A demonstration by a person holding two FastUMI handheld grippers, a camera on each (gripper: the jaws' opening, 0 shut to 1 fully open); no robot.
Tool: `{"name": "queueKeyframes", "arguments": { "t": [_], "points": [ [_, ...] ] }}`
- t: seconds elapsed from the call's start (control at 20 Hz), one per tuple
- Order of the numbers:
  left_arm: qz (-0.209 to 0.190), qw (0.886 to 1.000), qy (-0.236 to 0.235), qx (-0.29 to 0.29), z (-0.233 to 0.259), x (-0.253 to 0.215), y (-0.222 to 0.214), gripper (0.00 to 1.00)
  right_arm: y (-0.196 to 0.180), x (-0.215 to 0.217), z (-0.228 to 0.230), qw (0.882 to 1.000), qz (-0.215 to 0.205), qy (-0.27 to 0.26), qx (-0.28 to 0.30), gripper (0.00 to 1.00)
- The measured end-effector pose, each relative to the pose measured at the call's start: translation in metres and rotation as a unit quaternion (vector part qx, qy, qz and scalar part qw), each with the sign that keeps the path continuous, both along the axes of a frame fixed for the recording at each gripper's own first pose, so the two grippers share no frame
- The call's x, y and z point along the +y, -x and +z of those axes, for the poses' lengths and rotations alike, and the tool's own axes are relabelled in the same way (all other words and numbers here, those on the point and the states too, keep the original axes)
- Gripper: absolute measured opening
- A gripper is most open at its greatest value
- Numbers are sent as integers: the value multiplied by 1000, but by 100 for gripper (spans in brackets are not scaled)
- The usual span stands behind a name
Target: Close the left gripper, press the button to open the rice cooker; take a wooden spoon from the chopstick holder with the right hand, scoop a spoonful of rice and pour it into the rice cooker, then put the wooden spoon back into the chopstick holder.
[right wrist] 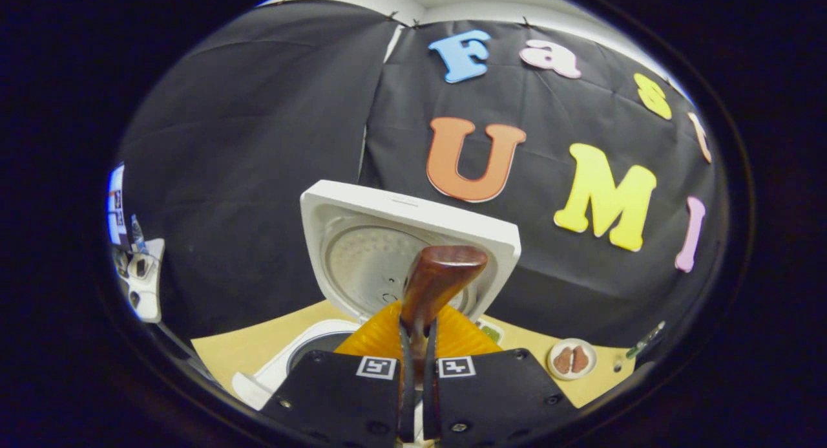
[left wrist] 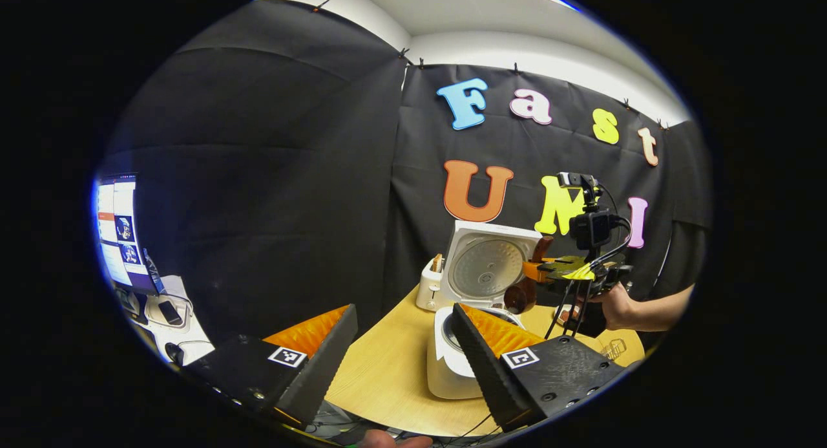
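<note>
No words or numbers you can read on the rice cooker [left wrist: 452,364], square black-and-white code marks on your left gripper [left wrist: 400,357] and on your right gripper [right wrist: 415,396], writing on the far screen [left wrist: 119,231] too small for you to read

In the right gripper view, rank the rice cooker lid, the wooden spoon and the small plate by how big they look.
1. Rice cooker lid, largest by far.
2. Wooden spoon, enlarged by nearness to the camera in the right gripper.
3. Small plate, smallest and farther off.
</note>
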State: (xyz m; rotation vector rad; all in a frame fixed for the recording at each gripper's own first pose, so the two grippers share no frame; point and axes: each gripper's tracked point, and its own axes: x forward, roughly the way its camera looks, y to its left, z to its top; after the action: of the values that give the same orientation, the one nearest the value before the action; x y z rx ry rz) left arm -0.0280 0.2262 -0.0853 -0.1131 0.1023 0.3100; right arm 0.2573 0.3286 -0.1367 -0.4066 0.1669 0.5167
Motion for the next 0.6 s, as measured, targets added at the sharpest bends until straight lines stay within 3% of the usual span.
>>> {"name": "queueKeyframes", "arguments": {
  "t": [0.3,0.6],
  "points": [
    [-1,1000,-4,-3,1,-1,4,94,15,16,6,998,36,39,-37,10],
    [-8,1000,-18,-12,10,-10,7,94,16,13,12,999,36,17,-26,10]
  ]
}}
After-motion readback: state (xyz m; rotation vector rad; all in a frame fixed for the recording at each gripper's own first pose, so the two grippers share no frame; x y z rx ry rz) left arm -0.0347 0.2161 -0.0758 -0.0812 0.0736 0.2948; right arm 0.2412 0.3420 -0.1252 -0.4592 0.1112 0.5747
